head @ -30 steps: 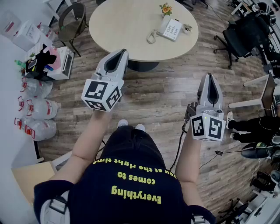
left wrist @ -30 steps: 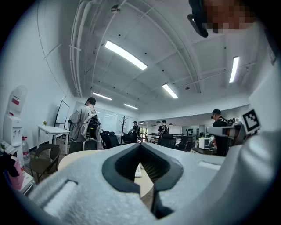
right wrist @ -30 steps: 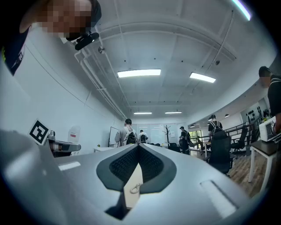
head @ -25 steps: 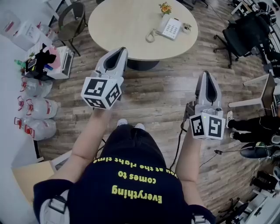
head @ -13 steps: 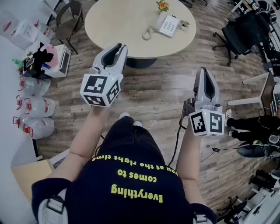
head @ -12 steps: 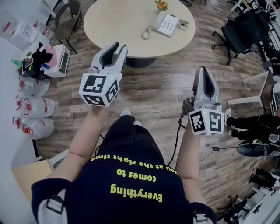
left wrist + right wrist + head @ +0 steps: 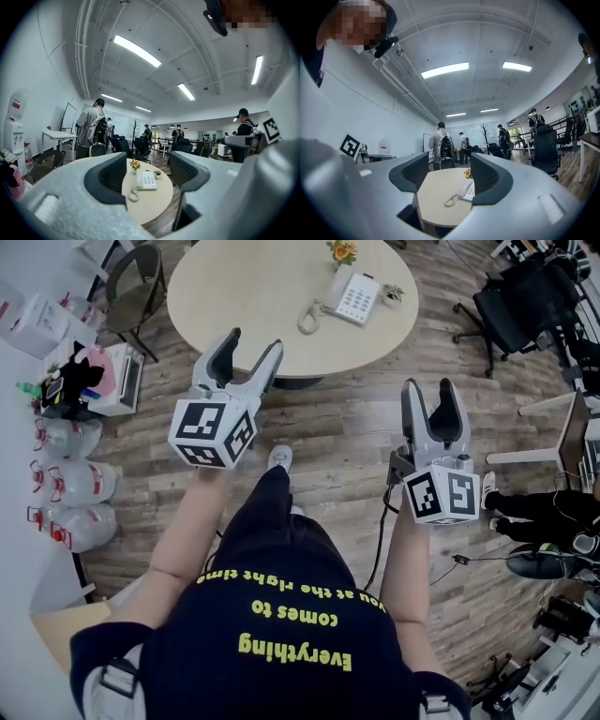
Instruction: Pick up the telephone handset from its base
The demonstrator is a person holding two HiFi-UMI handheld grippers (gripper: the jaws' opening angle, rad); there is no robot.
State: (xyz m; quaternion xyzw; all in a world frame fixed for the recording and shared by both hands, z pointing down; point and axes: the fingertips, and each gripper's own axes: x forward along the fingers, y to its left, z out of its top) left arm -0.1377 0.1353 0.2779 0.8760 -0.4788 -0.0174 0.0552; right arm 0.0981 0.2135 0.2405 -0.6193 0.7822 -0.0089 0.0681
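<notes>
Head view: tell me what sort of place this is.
Probably an open-plan office: a round meeting table with a desk telephone on it, a black swivel chair at the right, and large water-cooler bottles lined up on the floor at the left.

The head view looks steeply down from above the person, close over both arms, with the left gripper and right gripper mid-frame, the floor beneath and the table at the top edge. Each gripper view rides on its gripper and faces level, its own jaws, which have just been opening with nothing gripped, large in the foreground and the ceiling filling the upper half. All three share the table and phone, well off from both gripper cameras; the right one sees the phone partly behind a jaw.
</notes>
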